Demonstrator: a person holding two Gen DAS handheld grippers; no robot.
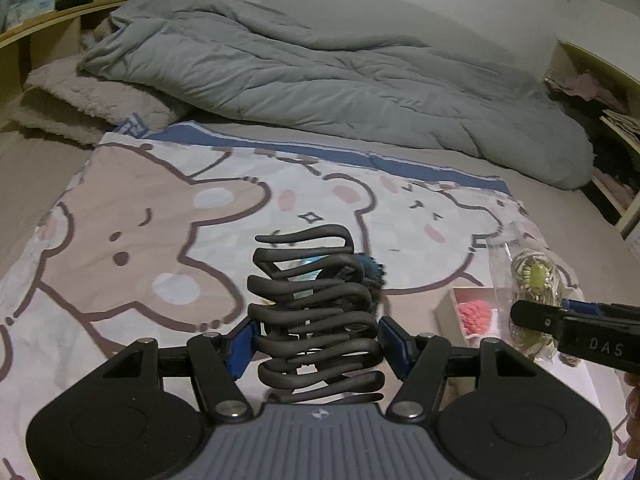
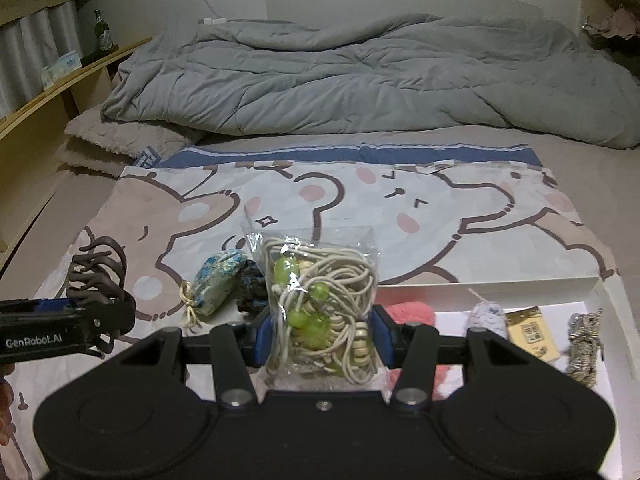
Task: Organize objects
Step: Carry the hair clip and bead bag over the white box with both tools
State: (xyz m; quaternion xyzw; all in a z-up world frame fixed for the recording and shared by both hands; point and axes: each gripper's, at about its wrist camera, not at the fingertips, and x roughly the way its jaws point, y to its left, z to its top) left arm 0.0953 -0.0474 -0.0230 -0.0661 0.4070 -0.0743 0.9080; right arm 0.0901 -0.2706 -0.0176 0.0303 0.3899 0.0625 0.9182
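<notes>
1. Our left gripper (image 1: 316, 344) pinches a dark brown hair claw clip (image 1: 316, 312), held above the cartoon bear cloth (image 1: 140, 240) on the bed (image 2: 580, 168).
2. Our right gripper (image 2: 320, 340) pinches a clear bag of cord and green beads (image 2: 320, 300), just beside the white tray (image 2: 500, 284) at the cloth's near right corner.
3. We judge both belong in the tray; lower each into a bare spot, clear of the pink yarn (image 2: 412, 312), before letting go.
4. A blue fabric pouch (image 2: 220, 280) lies on the cloth.
5. A grey duvet (image 2: 360, 80) is heaped at the bed's far edge; wooden shelves (image 2: 60, 92) stand left.
</notes>
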